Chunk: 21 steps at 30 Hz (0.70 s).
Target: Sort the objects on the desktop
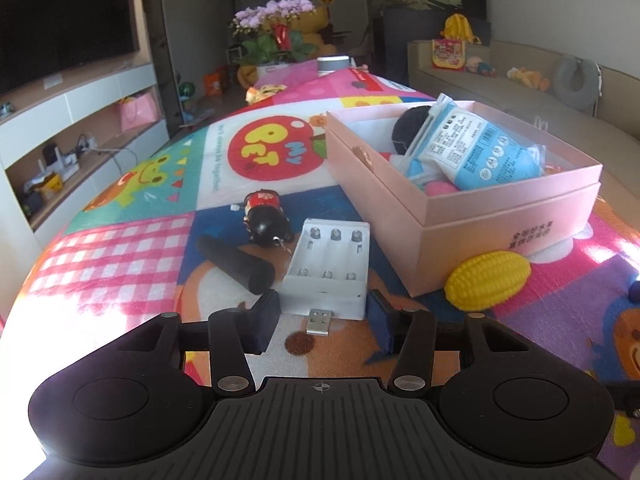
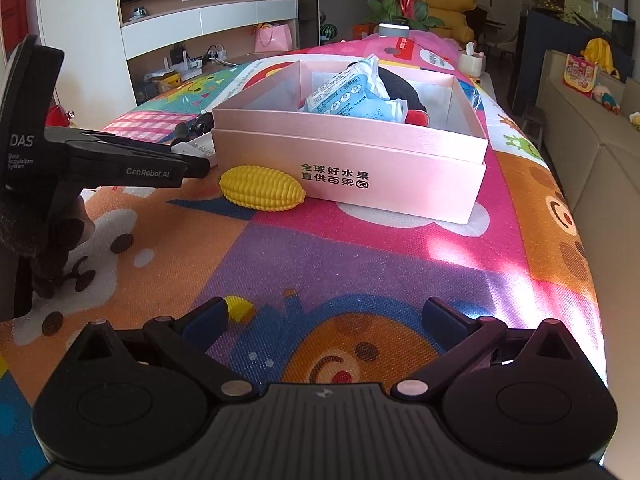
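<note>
Two grippers above the patterned counter [image 2: 360,264]. Left gripper [image 1: 324,316]: jaws apart, flanking the white battery charger's [image 1: 326,268] near end. Right gripper [image 2: 324,320]: jaws wide, holding nothing. Yellow toy corn [image 2: 261,194] touches the pink box [image 2: 360,168].

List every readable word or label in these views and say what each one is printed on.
"MY PET": red apple print on the play mat.
"全球好水果 直供百果园": front wall of the pink box.
"DAS", "Data Acquisition System", "GenRobot.AI": side of the left claw.
Blue packet in the box: print too small to read.
Mat's line beside the apple: blurred.
</note>
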Each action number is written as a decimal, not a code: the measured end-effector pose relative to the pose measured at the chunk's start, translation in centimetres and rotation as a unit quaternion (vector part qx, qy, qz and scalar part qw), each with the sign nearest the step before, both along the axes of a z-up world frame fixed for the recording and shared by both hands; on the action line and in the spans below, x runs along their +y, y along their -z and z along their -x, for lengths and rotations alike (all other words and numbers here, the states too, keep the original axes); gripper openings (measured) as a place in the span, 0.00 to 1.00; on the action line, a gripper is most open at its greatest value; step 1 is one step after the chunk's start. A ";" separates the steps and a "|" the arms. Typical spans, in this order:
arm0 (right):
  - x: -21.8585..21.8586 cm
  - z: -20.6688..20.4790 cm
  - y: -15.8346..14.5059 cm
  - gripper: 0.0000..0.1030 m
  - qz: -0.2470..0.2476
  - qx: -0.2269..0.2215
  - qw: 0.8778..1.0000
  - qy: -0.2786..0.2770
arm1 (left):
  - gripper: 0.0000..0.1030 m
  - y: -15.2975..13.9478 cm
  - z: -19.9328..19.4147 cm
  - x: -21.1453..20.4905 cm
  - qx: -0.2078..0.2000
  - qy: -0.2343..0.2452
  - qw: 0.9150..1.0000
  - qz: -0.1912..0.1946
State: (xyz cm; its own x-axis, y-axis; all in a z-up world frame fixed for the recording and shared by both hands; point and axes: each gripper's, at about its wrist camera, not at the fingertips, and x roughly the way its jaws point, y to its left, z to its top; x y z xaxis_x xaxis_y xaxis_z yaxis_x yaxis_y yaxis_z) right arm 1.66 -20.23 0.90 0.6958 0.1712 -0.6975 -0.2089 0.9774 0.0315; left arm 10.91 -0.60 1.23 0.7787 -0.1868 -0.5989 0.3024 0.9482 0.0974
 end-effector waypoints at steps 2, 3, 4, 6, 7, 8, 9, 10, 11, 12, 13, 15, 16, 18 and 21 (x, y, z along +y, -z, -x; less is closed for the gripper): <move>0.0 0.0 0.0 1.00 0.002 0.001 1.000 -0.002 | 0.51 -0.2 2.4 0.2 0.004 0.015 1.000 0.000; 0.0 -0.1 0.0 1.00 0.003 0.002 1.000 -0.003 | 0.51 -0.3 3.5 0.2 0.005 0.022 1.000 -0.002; 0.0 -0.1 0.0 1.00 0.004 0.003 1.000 -0.004 | 0.49 -0.5 5.2 0.3 0.010 0.039 0.999 -0.001; 0.0 -0.2 0.0 1.00 0.005 0.005 1.000 -0.007 | 0.40 -0.8 7.6 0.6 0.027 0.071 0.997 0.012; 0.1 -0.2 0.0 1.00 0.005 0.004 1.000 -0.008 | 0.42 -0.8 9.2 0.7 0.035 0.089 0.995 0.018; 0.0 -0.1 -0.1 1.00 0.005 0.004 1.000 -0.009 | 0.42 -0.8 10.3 0.7 0.035 0.097 0.995 0.017; 0.0 -0.1 -0.1 1.00 0.004 0.004 1.000 -0.009 | 0.46 -0.7 11.0 0.7 0.035 0.099 0.994 0.011; 0.0 -0.1 -0.1 1.00 0.003 0.004 1.000 -0.010 | 0.54 -0.5 11.4 0.7 0.035 0.092 0.995 0.001; 0.0 -0.1 -0.1 1.00 0.004 0.005 1.000 -0.010 | 0.57 -0.4 11.6 0.7 0.032 0.082 0.996 -0.004; 0.1 -0.1 -0.1 1.00 0.006 0.006 1.000 -0.011 | 0.59 -0.4 11.5 1.0 0.030 0.069 0.997 -0.001; 0.1 -0.2 -0.2 1.00 0.008 0.008 1.000 -0.013 | 0.62 -0.6 11.3 1.3 0.033 0.059 0.998 0.012; 0.1 -0.4 -0.5 1.00 0.004 0.015 0.999 -0.028 | 0.76 -1.1 10.8 1.7 0.032 0.046 0.997 0.045; -0.1 -0.5 -0.8 1.00 -0.002 0.013 0.999 -0.034 | 0.84 -1.4 10.5 1.7 0.028 0.042 0.997 0.060; -0.4 -0.2 -1.8 1.00 -0.004 -0.014 1.000 -0.023 | 0.93 -1.6 9.9 1.4 0.017 0.030 0.997 0.069; -0.9 -0.3 -3.9 0.94 0.012 -0.069 0.998 0.006 | 0.94 -1.6 8.8 0.5 0.014 0.024 0.996 0.084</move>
State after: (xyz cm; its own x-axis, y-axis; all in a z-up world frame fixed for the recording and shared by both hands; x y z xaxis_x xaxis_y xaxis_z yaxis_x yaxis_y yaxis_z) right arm 1.96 -21.17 4.84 0.7876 0.1474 -0.5984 -0.1982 0.9800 -0.0194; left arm 2.11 -0.13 2.78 0.7502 -0.3226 -0.5772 0.3482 0.9348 -0.0700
